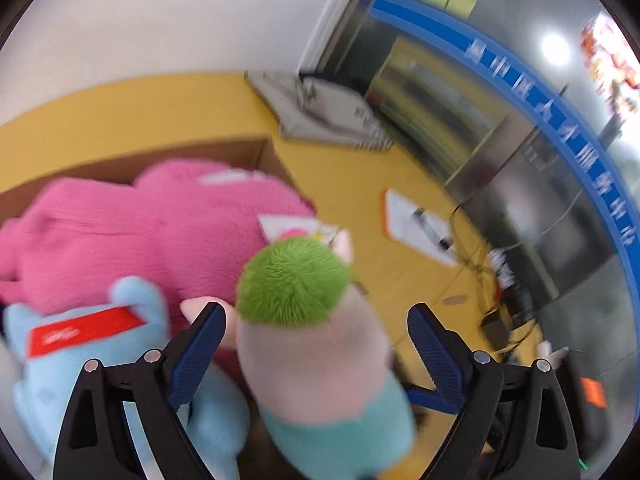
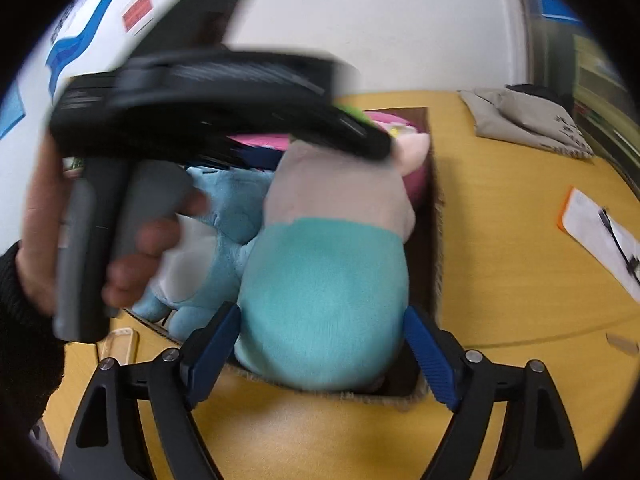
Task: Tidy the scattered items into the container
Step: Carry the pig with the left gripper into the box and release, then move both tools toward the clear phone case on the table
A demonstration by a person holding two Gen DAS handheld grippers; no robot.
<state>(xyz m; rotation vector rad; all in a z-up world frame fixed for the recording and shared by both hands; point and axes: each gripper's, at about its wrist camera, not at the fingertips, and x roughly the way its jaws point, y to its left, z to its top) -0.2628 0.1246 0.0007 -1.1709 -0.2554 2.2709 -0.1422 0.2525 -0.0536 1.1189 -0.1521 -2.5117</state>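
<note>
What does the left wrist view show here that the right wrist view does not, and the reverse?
Only the left wrist view shows the plush's green hair and the red tag on the blue plush. Only the right wrist view shows the person's hand on the other gripper's handle and the cardboard box front rim. Both show the teal-bodied plush, the pink plush, the yellow table and the clipboard.

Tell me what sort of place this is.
Probably an office or institutional room: a yellow tabletop holding a clipboard with papers, a glass partition with a blue lettered band, and plain white walls.
</note>
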